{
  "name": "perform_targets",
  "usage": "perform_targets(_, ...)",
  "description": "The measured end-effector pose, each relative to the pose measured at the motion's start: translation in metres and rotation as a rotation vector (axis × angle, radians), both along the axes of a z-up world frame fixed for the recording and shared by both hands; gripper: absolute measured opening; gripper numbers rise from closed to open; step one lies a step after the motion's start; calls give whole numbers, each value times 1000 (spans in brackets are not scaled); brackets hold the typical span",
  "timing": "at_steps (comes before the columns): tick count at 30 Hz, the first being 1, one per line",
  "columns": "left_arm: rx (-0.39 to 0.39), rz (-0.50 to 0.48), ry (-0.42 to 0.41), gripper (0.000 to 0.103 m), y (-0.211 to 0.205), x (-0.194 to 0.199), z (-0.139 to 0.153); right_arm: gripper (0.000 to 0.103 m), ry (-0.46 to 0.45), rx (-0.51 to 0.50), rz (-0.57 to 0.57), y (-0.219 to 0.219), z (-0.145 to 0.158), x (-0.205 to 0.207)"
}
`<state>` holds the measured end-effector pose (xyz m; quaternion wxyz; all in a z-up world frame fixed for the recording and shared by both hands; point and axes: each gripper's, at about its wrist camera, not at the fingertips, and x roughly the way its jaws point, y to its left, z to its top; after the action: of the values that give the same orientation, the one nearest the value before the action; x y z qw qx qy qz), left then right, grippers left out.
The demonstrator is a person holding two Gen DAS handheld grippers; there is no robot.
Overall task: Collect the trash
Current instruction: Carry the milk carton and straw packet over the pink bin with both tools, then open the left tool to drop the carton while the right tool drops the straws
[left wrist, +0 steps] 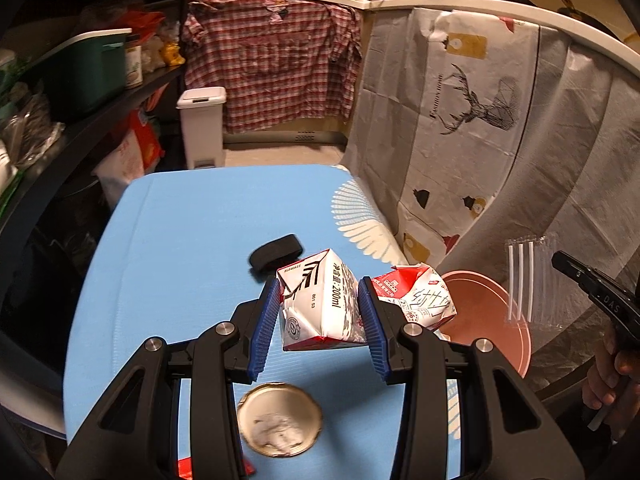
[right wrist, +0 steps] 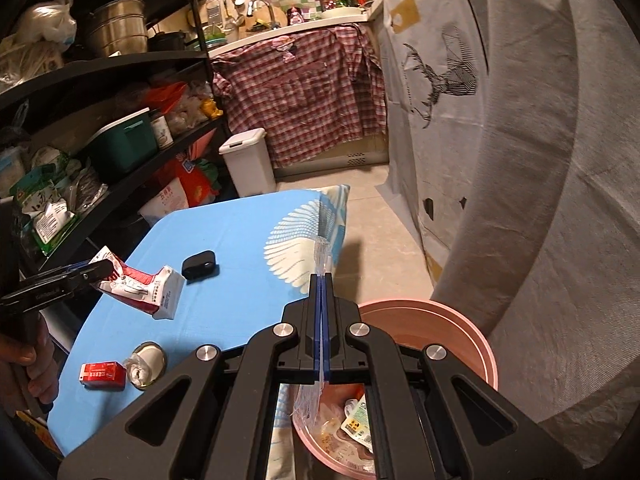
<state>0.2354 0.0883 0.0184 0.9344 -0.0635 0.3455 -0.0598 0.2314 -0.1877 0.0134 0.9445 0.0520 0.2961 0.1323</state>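
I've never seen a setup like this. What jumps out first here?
A crushed milk carton held above the blue table between the left tool's blue pads. To its right, the right tool pinches a clear packet of straws over a pink bin holding trash.

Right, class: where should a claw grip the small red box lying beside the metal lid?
Probably across the two long sides of the small red box, coming from above: it lies flat on the blue table, and the metal lid crowds one short end.
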Motion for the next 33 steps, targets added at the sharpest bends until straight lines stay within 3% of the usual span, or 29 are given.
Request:
perform_targets(20, 15, -131, 17, 40, -87, 24, -10, 1, 30, -37, -88, -37, -8, 7)
perform_targets(33, 65, -237, 51, 40, -143, 34, -31, 1, 61, -41, -117, -47, -16, 14)
